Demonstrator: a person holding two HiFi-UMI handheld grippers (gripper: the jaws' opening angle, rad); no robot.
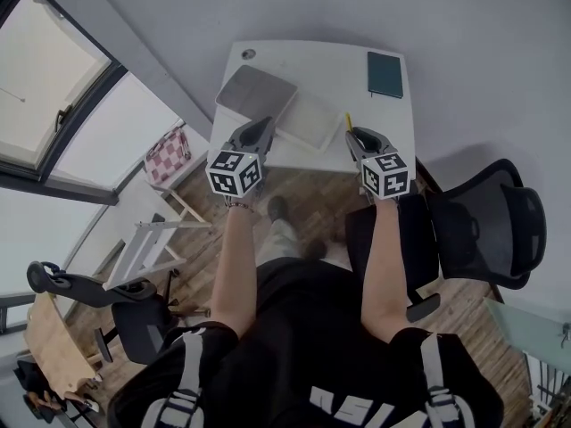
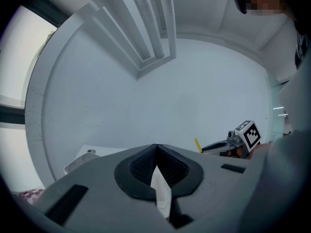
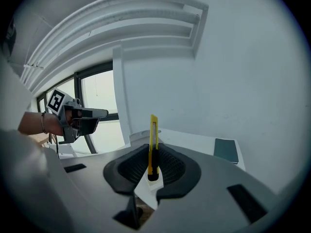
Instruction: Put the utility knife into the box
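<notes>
Your right gripper (image 1: 354, 136) is clenched on the slim yellow plastic utility knife (image 3: 153, 140), upright over the white desk's (image 1: 339, 69) near right edge. The shallow pale open box (image 1: 310, 121) sits just left. Your left gripper (image 1: 261, 130) is closed and empty. Carrying the knife over and releasing it remain.

No word, brand or number can be read anywhere. The white lettering (image 1: 357, 408) on the person's black shirt is cut off at the bottom of the head view. The left marker cube (image 1: 235, 172) and the right marker cube (image 1: 385, 175) show only black-and-white square patterns.
</notes>
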